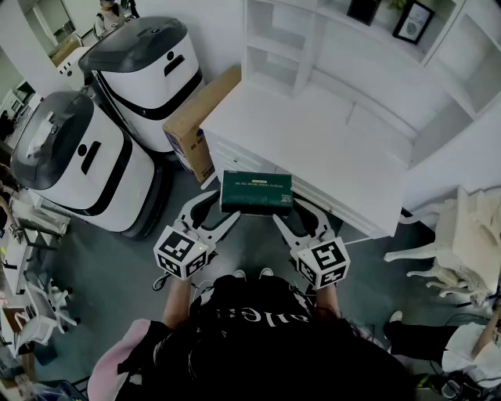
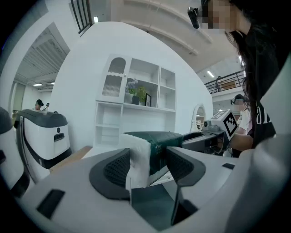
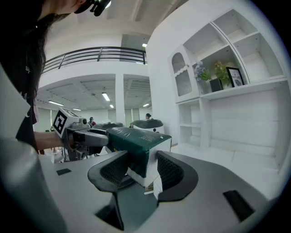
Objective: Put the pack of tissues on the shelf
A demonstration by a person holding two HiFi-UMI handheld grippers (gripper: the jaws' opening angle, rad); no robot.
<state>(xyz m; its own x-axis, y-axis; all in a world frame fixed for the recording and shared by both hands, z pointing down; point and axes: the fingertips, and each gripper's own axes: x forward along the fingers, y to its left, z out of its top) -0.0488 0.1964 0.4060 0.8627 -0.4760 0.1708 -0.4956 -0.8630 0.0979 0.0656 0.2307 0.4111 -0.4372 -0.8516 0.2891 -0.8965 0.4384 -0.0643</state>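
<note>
White shelf [image 1: 313, 133] was at my 12 o'clock, pack of tissues [image 1: 256, 190] near its front edge, left gripper [image 1: 221, 205] clamping the 9 o'clock end and right gripper [image 1: 293, 210] the 3 o'clock end, probably to carry it level.

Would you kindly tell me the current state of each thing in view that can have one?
pack of tissues: held level in the air by both ends, not yet set down.
left gripper: shut on the pack's left end.
right gripper: shut on the pack's right end.
shelf: low top bare, compartments open-fronted.
picture frame: upright on an upper level.
</note>
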